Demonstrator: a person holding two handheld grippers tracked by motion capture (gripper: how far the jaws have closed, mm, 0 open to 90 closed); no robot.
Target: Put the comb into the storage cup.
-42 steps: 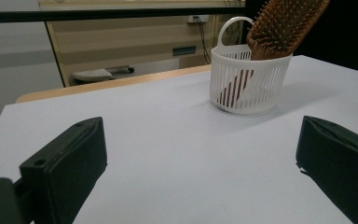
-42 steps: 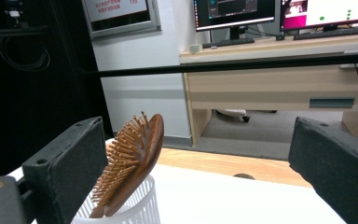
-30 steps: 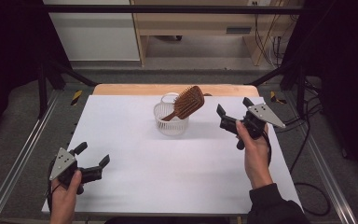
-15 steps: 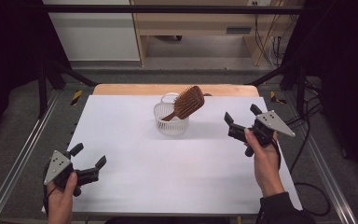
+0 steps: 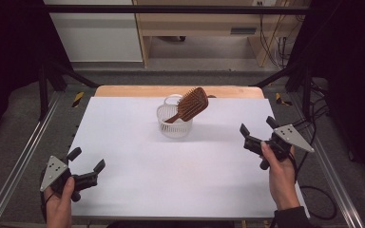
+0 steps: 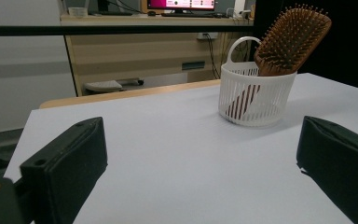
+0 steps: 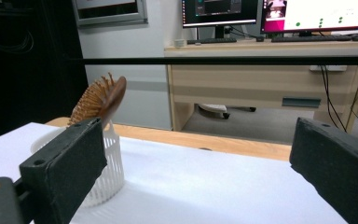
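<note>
At the near left corner of the white table (image 5: 138,156), the left gripper (image 5: 86,167) is held low in the person's left hand (image 5: 59,199), its jaws spread wide with nothing between them; the left gripper view looks between those two black jaws across bare tabletop towards the basket (image 6: 254,95). That small white slotted basket (image 5: 175,124) stands upright near the far middle of the table, just in front of the strip of bare wood along the far edge. The wooden hairbrush (image 5: 190,103) sits in it handle-down, leaning so that the bristled head pokes up and over the rim on the right side; in the left gripper view the bristles of the brush (image 6: 291,39) face the camera. Judging by this, the work looks essentially done: the brush is in the basket, neither gripper touches it, and both are well apart from it. What may be left is only to draw the hands fully back, or to settle the brush if it is meant to sit deeper, since it leans rather than stands straight. To the right, the right gripper (image 5: 257,129) hovers near the table's right edge, also wide open and empty. Open surface lies all round the basket, wide on both sides and in front; the metal rails flank the table.
</note>
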